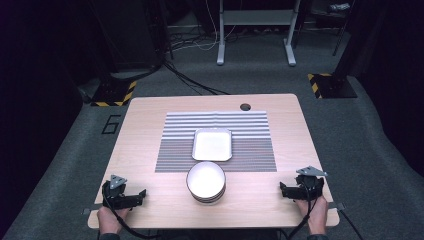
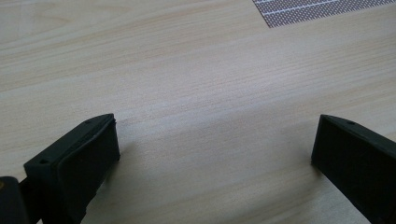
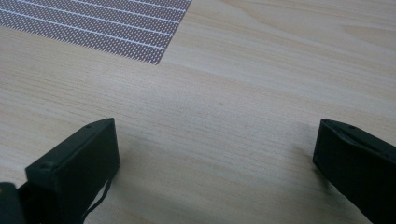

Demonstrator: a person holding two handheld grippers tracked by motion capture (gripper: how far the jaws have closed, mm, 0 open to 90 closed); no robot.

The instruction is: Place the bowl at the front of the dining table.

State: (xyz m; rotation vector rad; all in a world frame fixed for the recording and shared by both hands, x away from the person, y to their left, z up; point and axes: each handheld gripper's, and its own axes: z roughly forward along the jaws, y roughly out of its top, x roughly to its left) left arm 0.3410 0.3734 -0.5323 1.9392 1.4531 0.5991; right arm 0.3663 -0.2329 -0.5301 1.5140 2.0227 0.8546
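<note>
Pale wood-grain table (image 1: 150,150), round stacked bowls (image 1: 205,181)

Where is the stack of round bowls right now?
In the high view, the stack of bowls sits near the table's front edge, midway between the two grippers, just in front of the white rectangular tray on the striped mat.
</note>
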